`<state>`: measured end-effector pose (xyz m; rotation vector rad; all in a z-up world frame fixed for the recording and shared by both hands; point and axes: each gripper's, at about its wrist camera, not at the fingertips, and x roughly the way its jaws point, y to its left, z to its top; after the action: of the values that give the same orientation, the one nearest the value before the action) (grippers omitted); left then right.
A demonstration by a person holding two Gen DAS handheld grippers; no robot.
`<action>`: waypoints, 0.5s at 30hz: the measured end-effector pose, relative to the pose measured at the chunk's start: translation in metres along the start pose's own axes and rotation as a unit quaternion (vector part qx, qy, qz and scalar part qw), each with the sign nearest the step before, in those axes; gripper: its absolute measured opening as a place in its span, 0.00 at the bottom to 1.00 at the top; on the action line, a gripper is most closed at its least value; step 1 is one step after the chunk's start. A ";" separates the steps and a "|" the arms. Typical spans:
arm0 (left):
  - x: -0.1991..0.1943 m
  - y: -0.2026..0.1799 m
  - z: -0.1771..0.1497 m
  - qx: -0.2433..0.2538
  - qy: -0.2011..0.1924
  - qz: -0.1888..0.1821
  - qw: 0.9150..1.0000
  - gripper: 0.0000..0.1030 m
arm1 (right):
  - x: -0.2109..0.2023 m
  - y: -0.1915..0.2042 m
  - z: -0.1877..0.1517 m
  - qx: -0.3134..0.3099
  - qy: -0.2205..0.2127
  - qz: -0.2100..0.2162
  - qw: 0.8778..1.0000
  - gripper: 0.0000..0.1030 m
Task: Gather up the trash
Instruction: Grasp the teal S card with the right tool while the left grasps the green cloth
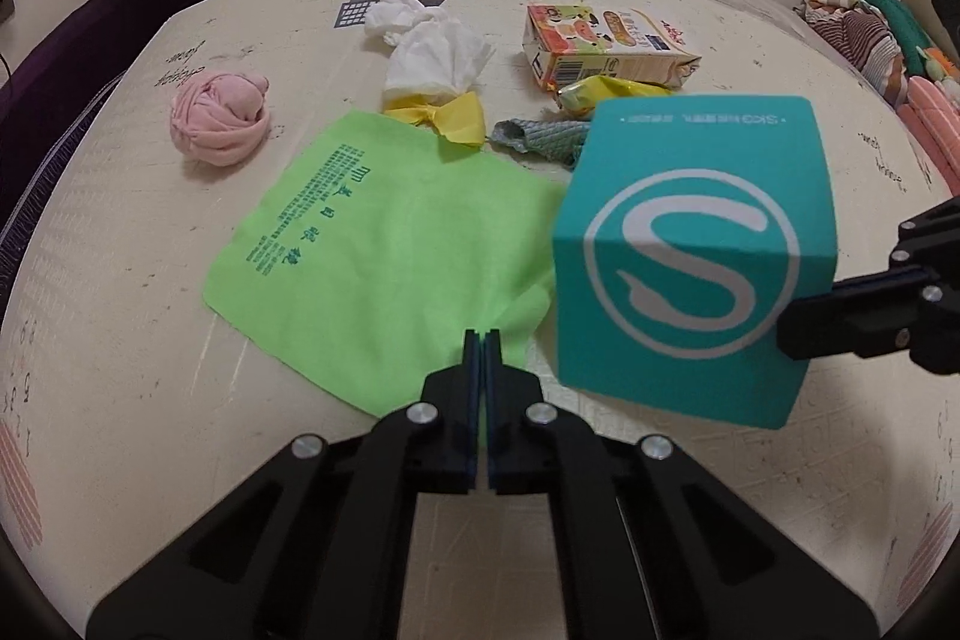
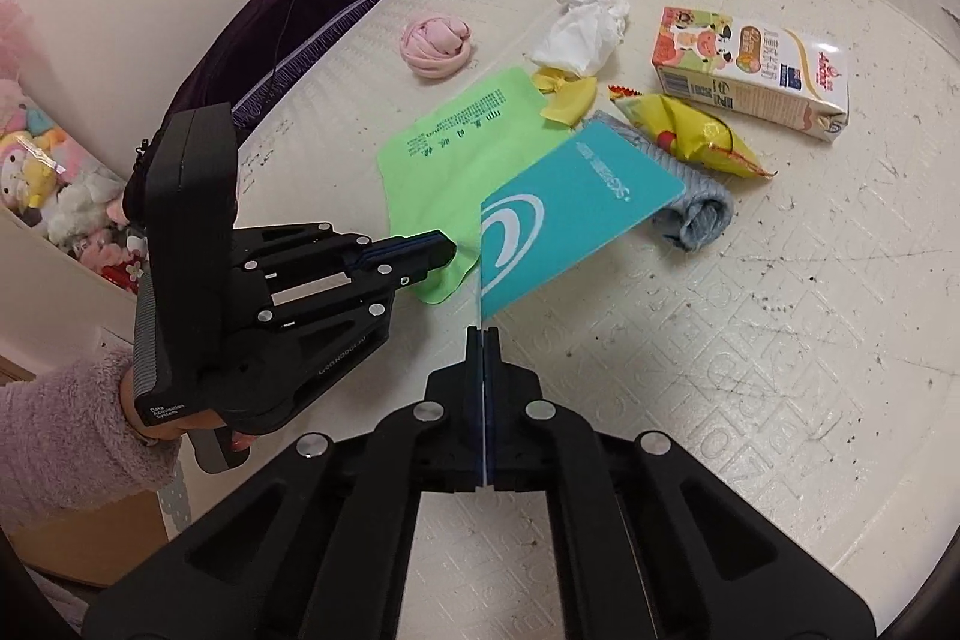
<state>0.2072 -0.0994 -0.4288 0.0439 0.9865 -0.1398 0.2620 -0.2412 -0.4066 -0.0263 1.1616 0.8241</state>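
My right tool (image 2: 482,334) clamped on teal box (image 2: 576,208) flap, box lifted off mat (image 2: 750,340). Left tool (image 1: 483,340) pinching green cloth (image 1: 384,244) edge. Risk: thin flap slips, box drops.

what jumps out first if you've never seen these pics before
The teal box with its big white S fills the right of the left wrist view, pinched by the right gripper above the mat. Beside it, the left gripper is shut on the near edge of the bright green cloth.
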 end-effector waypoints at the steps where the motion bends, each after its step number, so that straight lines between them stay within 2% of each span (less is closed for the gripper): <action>1: -0.004 0.001 0.000 -0.002 -0.001 0.000 1.000 0.02 | -0.005 0.002 0.001 -0.001 -0.002 -0.001 1.000 0.00; 9: -0.043 0.008 0.008 -0.030 -0.015 -0.008 0.999 0.02 | -0.033 0.015 0.007 0.003 -0.008 -0.016 1.000 0.00; 15: -0.096 0.009 0.017 -0.045 -0.040 -0.019 0.998 0.02 | -0.067 0.028 0.006 0.022 -0.020 -0.023 0.999 0.00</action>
<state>0.1701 -0.0826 -0.3400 -0.0631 0.9135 -0.1317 0.2404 -0.2557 -0.3386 -0.0007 1.1371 0.7556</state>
